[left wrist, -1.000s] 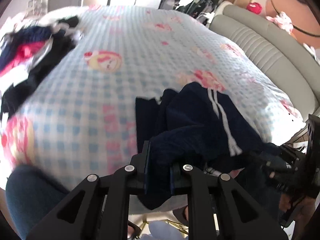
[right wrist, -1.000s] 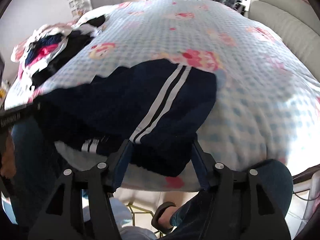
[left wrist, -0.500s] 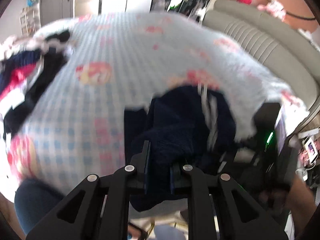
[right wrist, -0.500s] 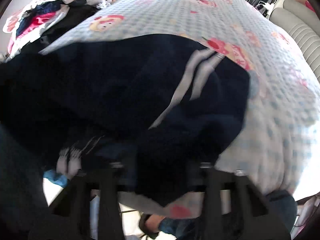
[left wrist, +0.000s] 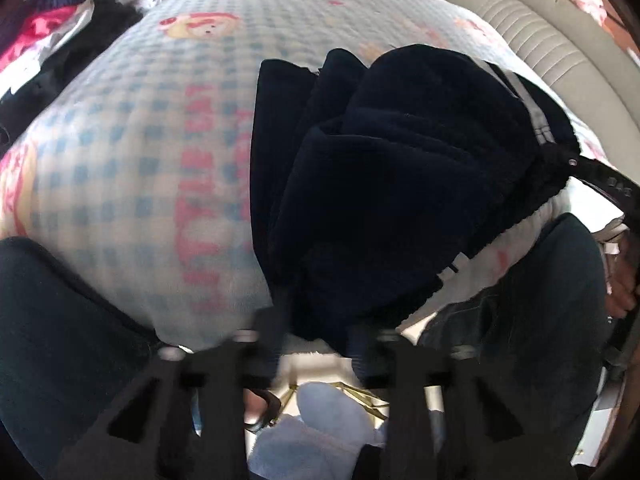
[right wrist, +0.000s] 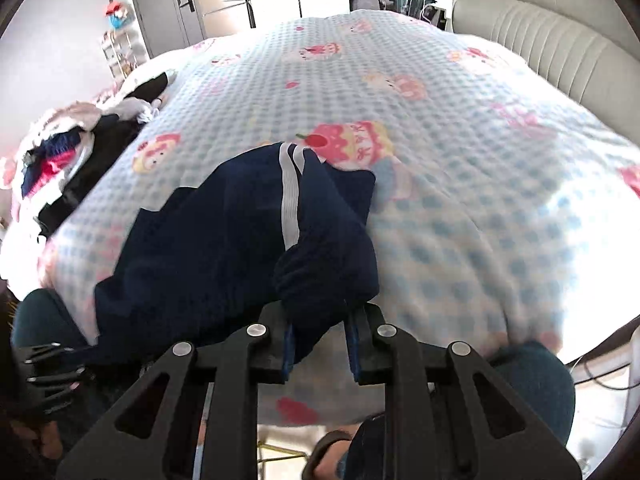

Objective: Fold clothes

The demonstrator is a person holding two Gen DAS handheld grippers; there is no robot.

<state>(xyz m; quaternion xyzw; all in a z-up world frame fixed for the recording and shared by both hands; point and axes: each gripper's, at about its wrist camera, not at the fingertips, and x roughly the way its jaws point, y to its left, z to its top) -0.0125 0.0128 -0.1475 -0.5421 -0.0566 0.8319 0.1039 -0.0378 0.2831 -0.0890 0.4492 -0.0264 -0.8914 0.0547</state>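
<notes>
A navy garment (left wrist: pixel 400 168) with white side stripes (right wrist: pixel 289 200) lies bunched in thick folds at the near edge of the bed. In the left wrist view my left gripper (left wrist: pixel 318 340) is blurred. Its jaws stand a little apart, with the garment's near edge hanging between them. In the right wrist view my right gripper (right wrist: pixel 319 346) is shut on a wad of the same garment (right wrist: pixel 224 248) at its near right corner. The right gripper's black frame (left wrist: pixel 600 184) shows at the garment's right side in the left wrist view.
A blue-checked blanket (right wrist: pixel 460 160) with pink cartoon prints covers the bed. A pile of mixed clothes (right wrist: pixel 60 160) lies at the far left. A grey padded headboard (right wrist: pixel 540 28) runs along the right. The person's knees (left wrist: pixel 52 340) press against the bed's near edge.
The garment has been gathered from a spread sheet into a bunched fold. My right jaws have closed in on the fabric. My left jaws have widened slightly.
</notes>
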